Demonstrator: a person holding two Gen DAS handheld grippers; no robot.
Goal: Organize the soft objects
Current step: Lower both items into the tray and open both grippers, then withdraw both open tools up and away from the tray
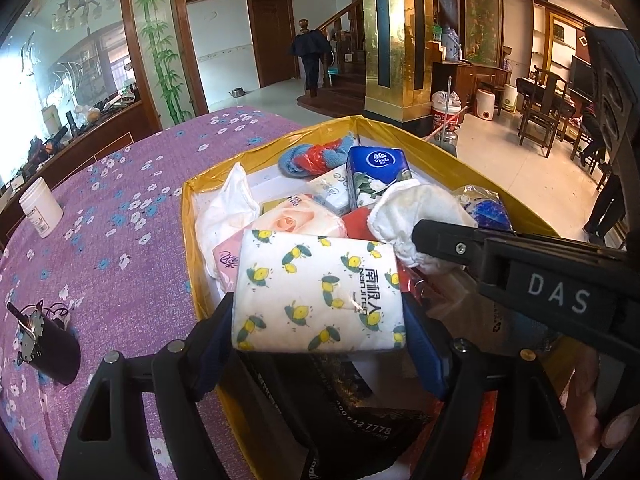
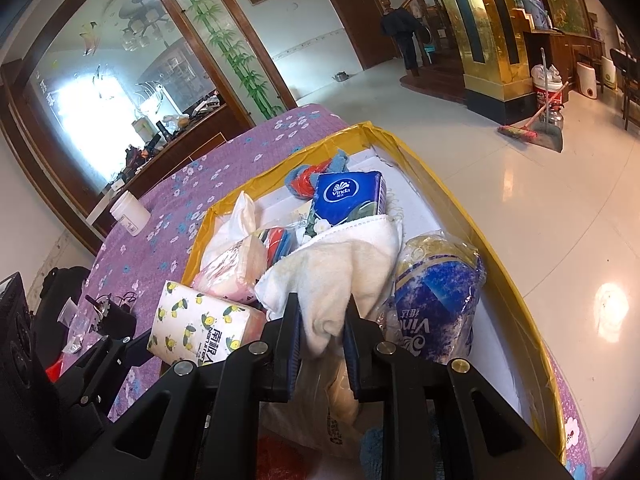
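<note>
both grippers holding soft goods over the yellow-rimmed box

the left gripper (image 1: 320, 320) is gripping the bee-print tissue pack (image 1: 320, 292) across its short sides, jaws spread wide because the pack is broad, and is holding it just above the near end of the box (image 1: 188, 208), toward 6 o'clock. the right gripper (image 2: 322, 328) is pinching a fold of the white towel (image 2: 340, 264), jaws nearly clenched since the cloth is thin; the towel is draping over the pile at the box's centre. the blue vinda pack (image 2: 348, 196) is standing at 12 o'clock behind the towel and the blue roll bag (image 2: 436, 300) is lying at 3 o'clock. the box is sitting on the purple-clothed worktop (image 1: 120, 216), seemingly as the collecting bin, with a white jar (image 1: 40, 206) left outside at 9 o'clock
</note>
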